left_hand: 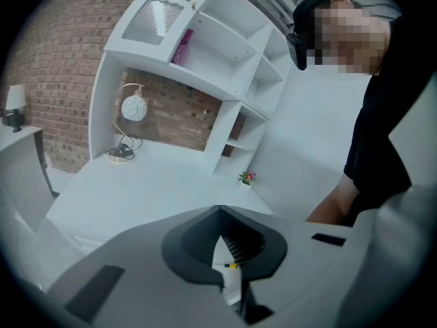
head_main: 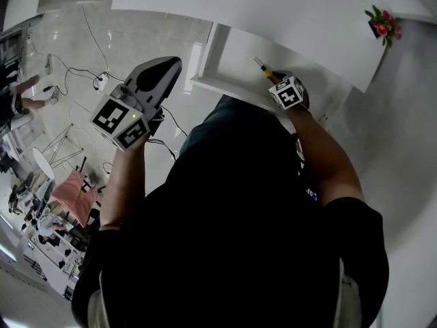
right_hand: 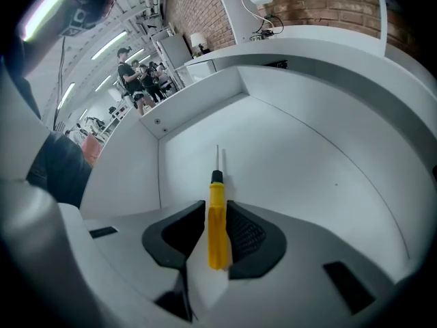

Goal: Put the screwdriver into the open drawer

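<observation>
Plainly, the right gripper (right_hand: 216, 207) is clamped on the yellow plastic handle of the slim screwdriver (right_hand: 217, 232), pinching it about midway, inside the open white drawer (right_hand: 293, 162). Its long axis runs straight out along the jaws: the butt of the handle is near, and the thin metal shaft points far, toward the drawer's back wall. It lies low over the bare floor, though whether the tip touches I cannot tell. To finish well, I would lower the handle until the whole length lies flat, then spread the jaws slowly and draw straight back so it does not roll or snag. The left gripper (left_hand: 220, 210) is raised off to the left, jaws together on nothing.
</observation>
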Demonstrator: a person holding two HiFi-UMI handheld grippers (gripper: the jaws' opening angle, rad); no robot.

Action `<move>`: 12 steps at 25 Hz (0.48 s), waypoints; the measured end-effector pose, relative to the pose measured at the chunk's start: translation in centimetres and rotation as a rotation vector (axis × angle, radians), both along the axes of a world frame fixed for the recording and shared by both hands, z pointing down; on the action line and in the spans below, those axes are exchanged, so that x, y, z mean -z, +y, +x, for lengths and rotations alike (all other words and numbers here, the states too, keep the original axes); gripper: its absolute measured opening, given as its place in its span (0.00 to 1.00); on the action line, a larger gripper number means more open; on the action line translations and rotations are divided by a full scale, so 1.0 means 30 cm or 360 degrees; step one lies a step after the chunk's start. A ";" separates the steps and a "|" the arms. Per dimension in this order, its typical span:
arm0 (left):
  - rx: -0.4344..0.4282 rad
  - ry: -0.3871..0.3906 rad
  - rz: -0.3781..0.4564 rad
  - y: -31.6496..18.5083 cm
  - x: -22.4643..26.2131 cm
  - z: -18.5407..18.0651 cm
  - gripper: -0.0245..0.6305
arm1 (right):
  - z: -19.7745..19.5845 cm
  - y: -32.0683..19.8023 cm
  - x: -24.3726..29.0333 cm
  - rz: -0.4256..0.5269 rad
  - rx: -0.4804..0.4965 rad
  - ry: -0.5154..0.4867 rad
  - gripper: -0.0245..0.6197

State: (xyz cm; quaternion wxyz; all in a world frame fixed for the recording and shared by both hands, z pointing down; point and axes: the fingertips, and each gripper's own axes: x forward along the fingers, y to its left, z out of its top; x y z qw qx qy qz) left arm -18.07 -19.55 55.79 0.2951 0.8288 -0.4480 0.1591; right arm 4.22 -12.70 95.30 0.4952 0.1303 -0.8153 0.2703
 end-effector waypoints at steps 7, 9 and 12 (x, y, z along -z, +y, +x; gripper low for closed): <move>-0.0014 0.0007 0.0031 0.016 0.037 0.019 0.06 | 0.011 -0.006 0.053 0.0035 -0.0032 -0.0015 0.20; -0.0026 0.0012 0.0045 0.022 0.054 0.029 0.06 | 0.017 -0.011 0.081 0.0048 -0.0049 -0.0019 0.20; -0.0048 0.0023 0.0082 0.025 0.082 0.045 0.06 | 0.022 -0.021 0.130 0.0068 -0.0091 -0.0049 0.20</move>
